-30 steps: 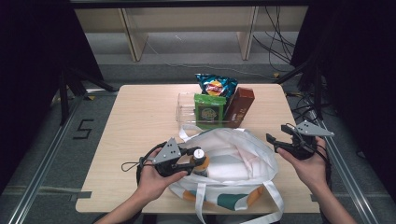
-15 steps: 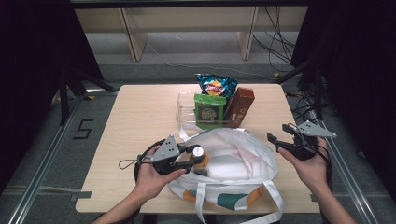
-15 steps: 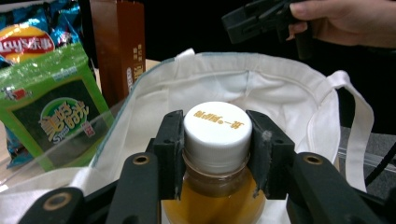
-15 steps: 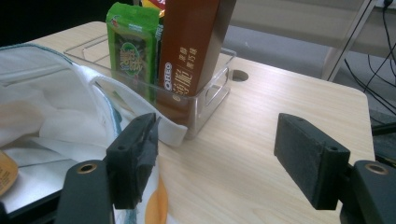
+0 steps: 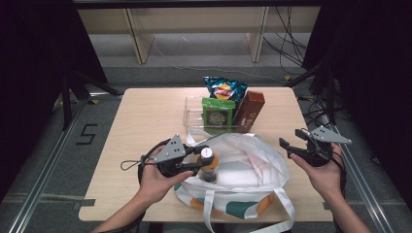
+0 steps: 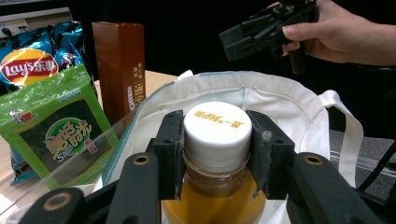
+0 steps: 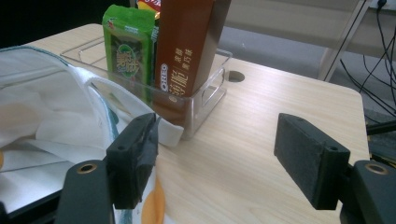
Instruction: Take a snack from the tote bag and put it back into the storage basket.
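A pale wooden table [image 5: 145, 121] stands in a dark room, with a clear plastic bin [image 5: 194, 114] at its far side holding a blue crisp packet [image 5: 224, 89], a green snack pouch [image 5: 217, 112] and a tall brown carton [image 5: 250, 108]. Your left gripper [image 5: 198, 162] clamps the white cap of the plastic bottle of amber drink [image 6: 217, 140], pads pressed on either side of the neck, jaws about half closed. The bottle hangs upright at the near-left rim of the white cloth tote bag [image 5: 243, 167], just above its opening. Your right gripper [image 5: 291, 148] waits off the bag's right edge with jaws wide apart and nothing between them.

Keep the bottle vertical as you lift, so the smooth cap does not slip through the pads. Clear the bag's rim and its loose handles before you carry it sideways. If the cloth drags along, pin its edge with the right gripper.

Compared with a second ago, the bottle sits a little higher and the left gripper has risen with it; the right gripper keeps its place, and the bin's contents are unchanged.
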Demonstrator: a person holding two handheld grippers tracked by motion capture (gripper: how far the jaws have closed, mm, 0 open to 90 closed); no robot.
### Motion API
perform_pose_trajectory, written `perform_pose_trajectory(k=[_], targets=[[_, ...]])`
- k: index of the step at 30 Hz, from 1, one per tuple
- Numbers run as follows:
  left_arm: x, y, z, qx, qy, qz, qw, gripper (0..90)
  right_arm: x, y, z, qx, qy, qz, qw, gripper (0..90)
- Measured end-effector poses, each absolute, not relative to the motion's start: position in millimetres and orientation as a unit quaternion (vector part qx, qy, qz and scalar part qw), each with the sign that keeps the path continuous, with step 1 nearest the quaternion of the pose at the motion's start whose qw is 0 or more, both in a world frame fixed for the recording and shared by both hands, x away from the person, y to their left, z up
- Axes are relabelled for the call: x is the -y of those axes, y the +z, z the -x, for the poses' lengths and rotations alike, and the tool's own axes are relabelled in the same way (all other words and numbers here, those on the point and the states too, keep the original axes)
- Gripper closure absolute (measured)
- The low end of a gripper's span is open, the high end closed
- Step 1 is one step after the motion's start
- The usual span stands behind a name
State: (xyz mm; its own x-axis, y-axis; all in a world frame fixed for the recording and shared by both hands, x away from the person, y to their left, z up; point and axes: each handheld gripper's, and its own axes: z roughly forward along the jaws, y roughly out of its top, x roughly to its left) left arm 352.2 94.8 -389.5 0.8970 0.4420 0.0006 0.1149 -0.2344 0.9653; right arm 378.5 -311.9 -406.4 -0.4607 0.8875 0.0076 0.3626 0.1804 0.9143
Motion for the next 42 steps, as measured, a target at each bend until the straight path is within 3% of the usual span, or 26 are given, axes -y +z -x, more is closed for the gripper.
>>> perform_pose_trajectory(k=[33, 36, 42], targets=[[-103.7, -338.5, -367.7, -0.182, 0.138, -0.756, 0.613, 59.0, 312.3, -407.1, -377.7, -0.714, 0.466, -0.44, 0.281, 31.3], [-103.6, -334.6, -369.9, -0.181, 0.14, -0.754, 0.615, 59.0, 314.9, -407.5, -380.1, -0.713, 0.467, -0.419, 0.313, 31.3], [-104.0, -326.2, -374.5, -0.181, 0.139, -0.75, 0.62, 59.0, 316.1, -406.1, -379.5, -0.715, 0.465, -0.422, 0.309, 31.3]])
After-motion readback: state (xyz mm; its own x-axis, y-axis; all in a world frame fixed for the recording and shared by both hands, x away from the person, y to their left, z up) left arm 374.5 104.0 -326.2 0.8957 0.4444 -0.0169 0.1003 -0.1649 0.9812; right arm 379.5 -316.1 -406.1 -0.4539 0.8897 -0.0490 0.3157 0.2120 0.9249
